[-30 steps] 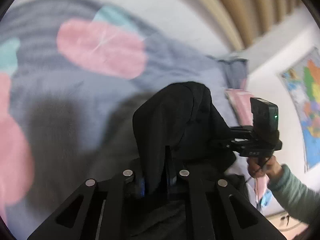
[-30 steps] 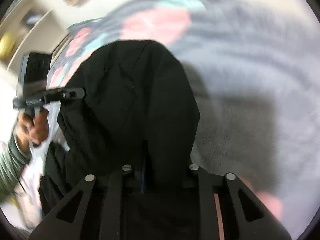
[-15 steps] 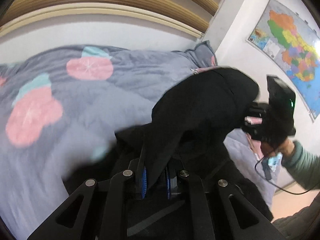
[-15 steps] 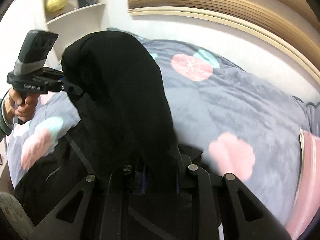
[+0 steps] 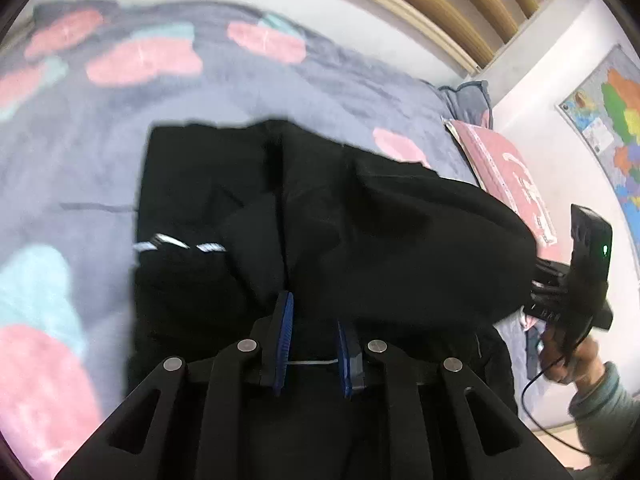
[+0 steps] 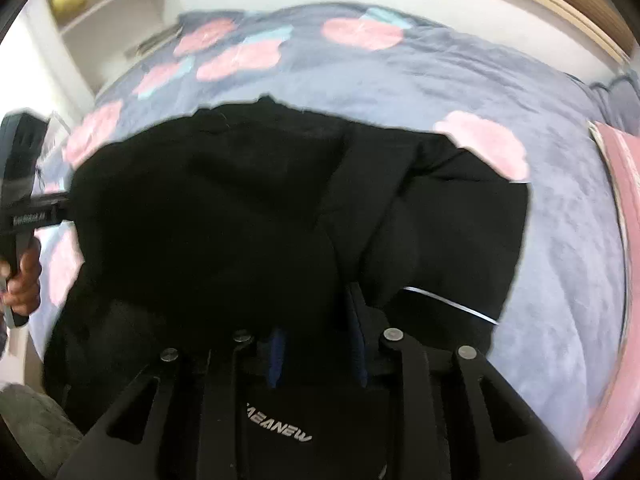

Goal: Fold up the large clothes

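Note:
A large black garment (image 5: 360,220) lies spread on the bed, its near part folded over onto itself, with a white reflective stripe (image 5: 176,245) showing. In the left wrist view my left gripper (image 5: 314,312) hovers low over the fold. Its jaws are opening, and black cloth still lies loosely between the blue pads (image 5: 285,332). In the right wrist view my right gripper (image 6: 316,320) is over the same garment (image 6: 240,200). Its jaws are opening too, with cloth draped over one finger. Each view shows the other gripper at the fold's far end, its fingertips hidden by cloth.
A grey-blue bed cover (image 5: 80,152) with pink and teal shapes lies under the garment. A pink pillow (image 5: 508,172) sits at the right, below a wall map (image 5: 616,120). White shelves (image 6: 112,12) stand beyond the bed's left corner. A slatted headboard (image 5: 460,8) runs along the back.
Both grippers carried the lifted black cloth forward and lowered it onto the rest of the garment. The jaws, shut on the cloth before, now stand apart.

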A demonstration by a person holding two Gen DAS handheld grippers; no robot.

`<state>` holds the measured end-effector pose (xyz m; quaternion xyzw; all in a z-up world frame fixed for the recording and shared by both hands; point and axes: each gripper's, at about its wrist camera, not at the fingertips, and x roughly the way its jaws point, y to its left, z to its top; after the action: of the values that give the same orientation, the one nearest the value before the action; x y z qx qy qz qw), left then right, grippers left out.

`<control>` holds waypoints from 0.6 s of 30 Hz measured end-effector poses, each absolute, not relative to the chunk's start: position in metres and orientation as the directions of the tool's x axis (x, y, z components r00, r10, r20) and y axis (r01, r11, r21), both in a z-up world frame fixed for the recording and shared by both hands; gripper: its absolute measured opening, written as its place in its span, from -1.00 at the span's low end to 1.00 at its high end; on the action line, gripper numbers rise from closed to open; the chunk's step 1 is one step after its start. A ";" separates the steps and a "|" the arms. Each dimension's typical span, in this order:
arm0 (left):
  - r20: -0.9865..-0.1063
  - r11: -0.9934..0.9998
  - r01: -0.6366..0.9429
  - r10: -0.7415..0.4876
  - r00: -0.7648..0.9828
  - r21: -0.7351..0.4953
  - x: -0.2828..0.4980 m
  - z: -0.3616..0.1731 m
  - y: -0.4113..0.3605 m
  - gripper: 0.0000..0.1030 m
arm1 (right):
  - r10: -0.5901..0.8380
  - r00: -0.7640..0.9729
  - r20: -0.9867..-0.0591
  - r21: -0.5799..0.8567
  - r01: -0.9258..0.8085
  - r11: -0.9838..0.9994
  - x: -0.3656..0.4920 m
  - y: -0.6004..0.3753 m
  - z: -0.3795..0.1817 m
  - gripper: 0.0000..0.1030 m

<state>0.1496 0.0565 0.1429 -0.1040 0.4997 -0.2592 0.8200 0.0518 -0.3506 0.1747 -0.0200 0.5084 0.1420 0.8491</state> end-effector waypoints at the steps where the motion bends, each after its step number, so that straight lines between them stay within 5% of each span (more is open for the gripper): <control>1: -0.765 0.847 0.325 -0.523 0.375 -0.420 0.147 0.152 0.060 -0.61 | 0.214 0.448 -0.868 0.108 -0.249 0.962 0.053 -0.359 0.184 -0.20; 9: -0.693 0.820 0.381 -0.568 0.444 -0.427 0.170 0.230 0.067 -0.59 | 0.200 0.548 -0.812 0.108 -0.195 0.975 0.082 -0.364 0.268 -0.02; 11: -0.672 0.796 0.398 -0.602 0.431 -0.457 0.191 0.239 0.049 -0.42 | 0.195 0.564 -0.802 0.107 -0.186 0.977 0.102 -0.352 0.283 0.08; 13: -0.664 0.766 0.403 -0.639 0.389 -0.500 0.207 0.234 0.034 -0.24 | 0.182 0.547 -0.817 0.118 -0.150 0.982 0.128 -0.334 0.286 0.18; 18: -0.698 0.715 0.326 -0.690 0.191 -0.619 0.237 0.164 0.002 -0.24 | 0.263 0.398 -0.879 0.239 -0.111 0.965 0.171 -0.306 0.219 0.18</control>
<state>0.2371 0.0025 0.1636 -0.1691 0.5393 -0.3375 0.7528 0.1706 -0.3058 0.2192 0.0711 0.5369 0.1122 0.8331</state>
